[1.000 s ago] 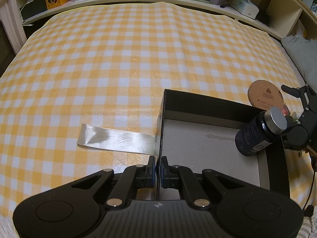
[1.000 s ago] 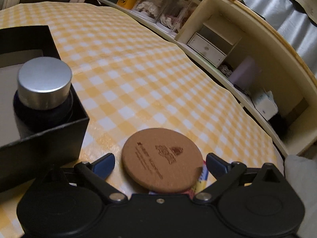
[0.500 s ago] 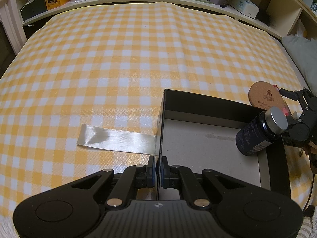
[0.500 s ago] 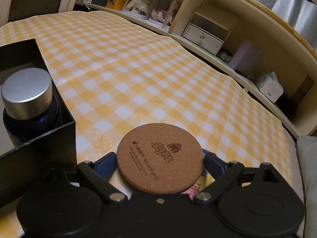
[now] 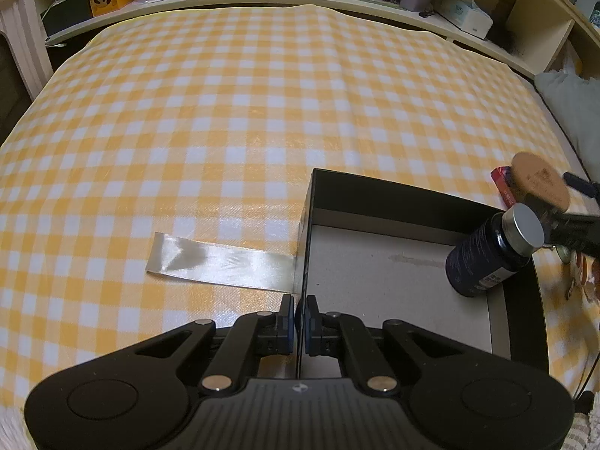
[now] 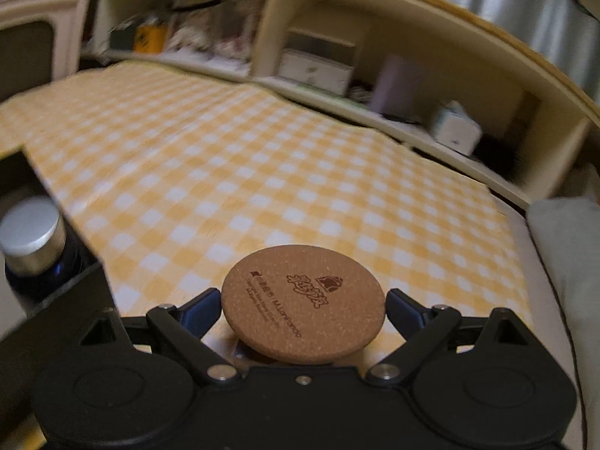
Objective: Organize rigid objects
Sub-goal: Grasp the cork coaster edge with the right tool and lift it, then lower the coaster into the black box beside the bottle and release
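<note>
Right gripper [image 6: 303, 309] has lifted the round cork coaster [image 6: 303, 302], clamped edge-to-edge; the black cardboard box [image 6: 71, 292] sits just left. Left gripper [image 5: 299, 318] pinches the box wall.

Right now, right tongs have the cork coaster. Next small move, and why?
Probably carry the cork coaster left, over the black box wall. The right tongs grip it by its edges, the bottle already stands inside, and the left tongs pinch the box's near wall.

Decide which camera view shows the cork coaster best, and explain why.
The right wrist view: the cork coaster fills the foreground, its printing visible. The left wrist view shows it small, at the right edge.
</note>
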### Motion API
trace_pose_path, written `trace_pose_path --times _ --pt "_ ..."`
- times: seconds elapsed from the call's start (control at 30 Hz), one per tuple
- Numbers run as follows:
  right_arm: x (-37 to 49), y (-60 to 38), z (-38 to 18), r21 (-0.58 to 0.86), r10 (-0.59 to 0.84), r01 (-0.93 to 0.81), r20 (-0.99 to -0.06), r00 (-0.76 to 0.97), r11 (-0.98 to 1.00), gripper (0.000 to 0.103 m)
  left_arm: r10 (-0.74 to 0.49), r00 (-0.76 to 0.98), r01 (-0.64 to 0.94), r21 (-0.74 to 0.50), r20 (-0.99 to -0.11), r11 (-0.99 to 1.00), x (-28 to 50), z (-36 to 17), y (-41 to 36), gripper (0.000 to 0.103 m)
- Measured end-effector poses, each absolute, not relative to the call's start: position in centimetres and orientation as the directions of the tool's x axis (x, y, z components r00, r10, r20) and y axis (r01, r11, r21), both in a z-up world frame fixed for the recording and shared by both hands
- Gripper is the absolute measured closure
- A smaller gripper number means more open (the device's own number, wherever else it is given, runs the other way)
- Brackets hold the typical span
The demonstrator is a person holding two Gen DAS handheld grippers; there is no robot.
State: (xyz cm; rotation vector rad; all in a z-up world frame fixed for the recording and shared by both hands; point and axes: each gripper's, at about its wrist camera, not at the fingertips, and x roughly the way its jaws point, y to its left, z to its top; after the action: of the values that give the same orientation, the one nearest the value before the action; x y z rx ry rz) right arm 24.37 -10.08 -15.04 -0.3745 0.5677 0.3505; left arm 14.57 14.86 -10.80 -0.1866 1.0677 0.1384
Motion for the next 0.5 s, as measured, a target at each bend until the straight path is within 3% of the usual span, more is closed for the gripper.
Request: trace_pose_path --times 0.2,0.37,0.5 --pt "24.0 -10.3 -10.3 -0.102 0.271 -0.358 -0.477 0.836 0.928 0.008 0.020 0.475 -0.205 -0.089 -0.880 0.975 14.5 -10.7 15.0 0.098" --pt "22.2 -7.7 -5.7 0.030 0.427 -0.451 -0.381 0.820 0.892 0.008 0.018 0.474 -0.209 -0.093 -0.880 0.973 14.3 -10.5 15.1 0.097" --pt "20.5 -4.8 -4.0 0.080 0.535 -0.549 -0.375 0.757 0.832 0.008 0.011 0.474 -0.216 -0.104 -0.880 0.971 14.1 -10.4 15.3 0.097"
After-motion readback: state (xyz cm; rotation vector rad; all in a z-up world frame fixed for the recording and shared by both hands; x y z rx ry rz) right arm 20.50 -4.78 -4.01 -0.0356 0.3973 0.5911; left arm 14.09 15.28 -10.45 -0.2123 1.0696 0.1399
